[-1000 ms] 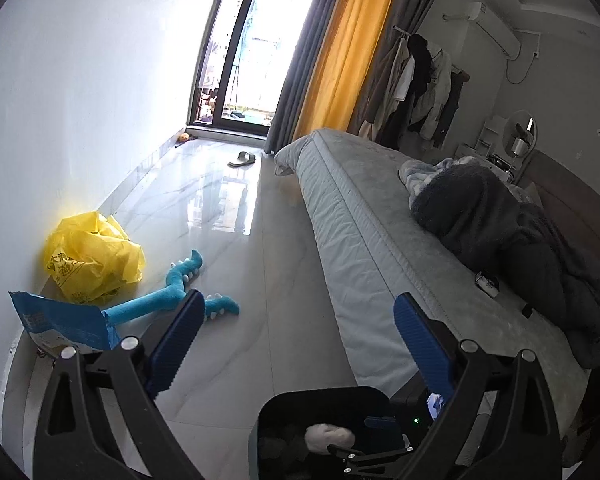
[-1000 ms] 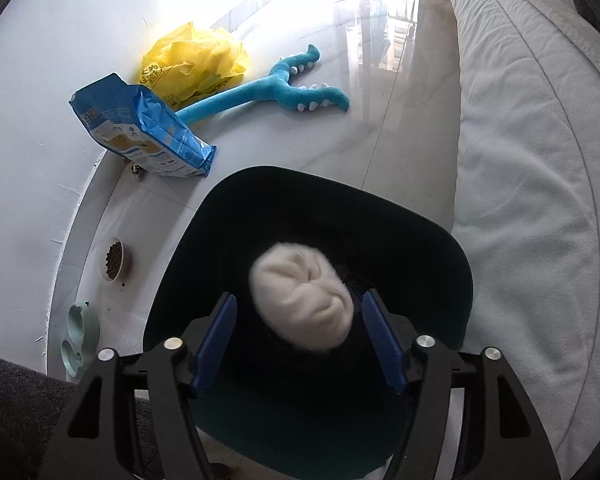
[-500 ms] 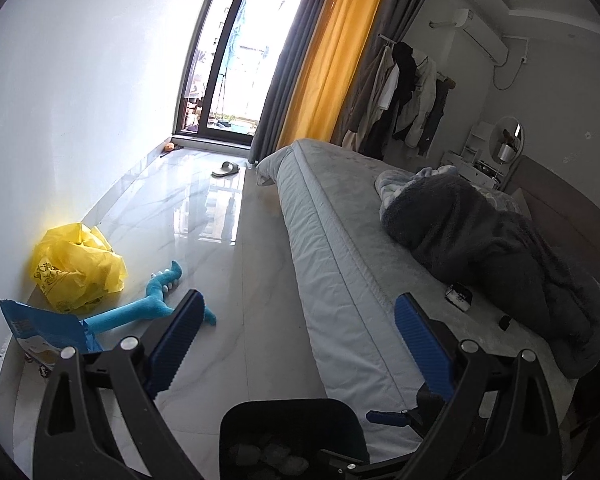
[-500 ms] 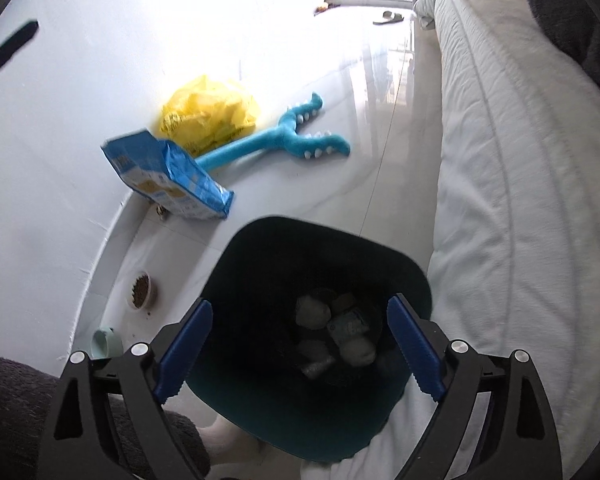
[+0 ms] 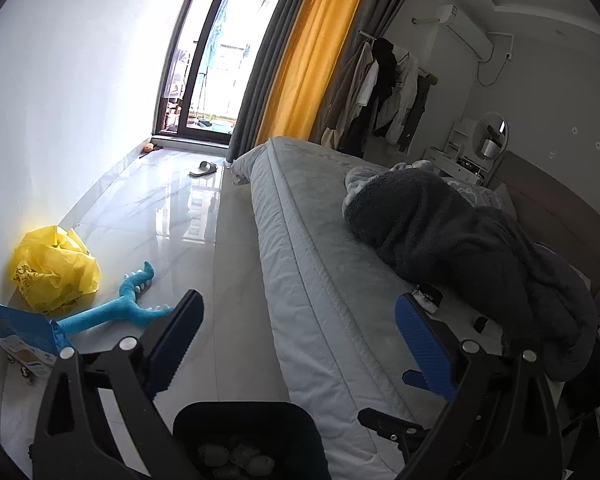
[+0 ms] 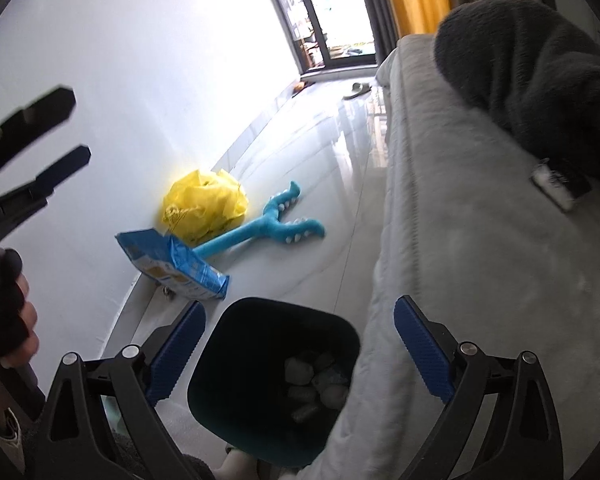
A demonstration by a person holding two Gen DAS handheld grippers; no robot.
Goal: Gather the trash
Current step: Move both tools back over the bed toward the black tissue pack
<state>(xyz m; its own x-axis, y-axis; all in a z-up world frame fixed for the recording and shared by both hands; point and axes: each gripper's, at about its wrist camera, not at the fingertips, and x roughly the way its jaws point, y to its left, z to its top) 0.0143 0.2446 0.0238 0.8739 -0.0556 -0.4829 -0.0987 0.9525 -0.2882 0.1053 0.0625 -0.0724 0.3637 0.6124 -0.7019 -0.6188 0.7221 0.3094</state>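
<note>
The right tool (image 6: 295, 344) is held wide open with nothing between its blue pads (image 6: 420, 350), just above a dark bin (image 6: 227, 364). The bin is seen standing on the floor (image 6: 332, 184), tight against the side of the bed (image 6: 460, 264). Several pale crumpled wads of trash (image 6: 316, 384) are seen lying at the bin's bottom. The left tool (image 5: 295, 332) is likewise spread wide and empty, held above the bin (image 5: 300, 424) and aimed along the bed's edge (image 5: 312, 264).

Beyond the bin, by the white wall, a blue bag (image 6: 171, 264) is seen lying on the floor, with a yellow bag (image 6: 205, 204) just behind it and a blue plush toy (image 6: 271, 224) stretched out beside both. A dark blanket (image 6: 528, 76) is heaped on the bed, well above the bin, and a small flat dark object (image 6: 560, 186) lies at its edge. A slipper (image 5: 203, 168) is seen far from the bin, near the glass door (image 5: 211, 60).
</note>
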